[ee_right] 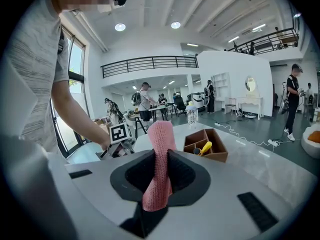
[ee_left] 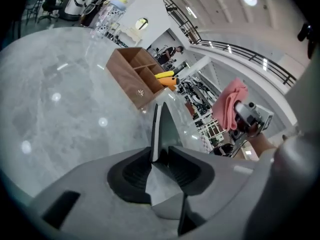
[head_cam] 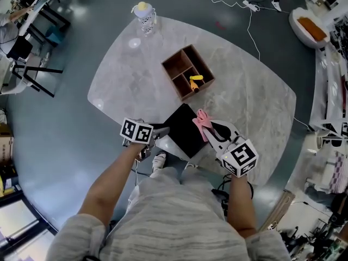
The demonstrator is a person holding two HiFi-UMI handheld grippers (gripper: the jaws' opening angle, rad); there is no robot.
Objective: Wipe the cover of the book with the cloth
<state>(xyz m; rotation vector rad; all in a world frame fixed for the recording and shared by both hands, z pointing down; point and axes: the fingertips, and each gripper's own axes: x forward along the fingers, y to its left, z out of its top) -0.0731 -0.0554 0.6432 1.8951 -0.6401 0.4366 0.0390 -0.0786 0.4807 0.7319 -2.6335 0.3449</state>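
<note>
- My left tongs (ee_left: 161, 156) are only narrowly open, and their two pads sit against either face of the book (ee_left: 164, 124), clamped on its near corner.
- The book, black cover up, is at the near edge of the grey table (head_cam: 136, 80), between my two hands; from above I cannot tell whether it lies flat or is a little raised.
- My right tongs (ee_right: 160, 159) are closed on the pink cloth (ee_right: 161, 134), which sticks up out of the jaws as a folded strip.
- From above, the cloth hangs over the book's right corner, just beside the cover.
- Farther back stands a wooden box (head_cam: 187, 72) with a yellow thing (head_cam: 196, 80) in one compartment, well apart from the book.
</note>
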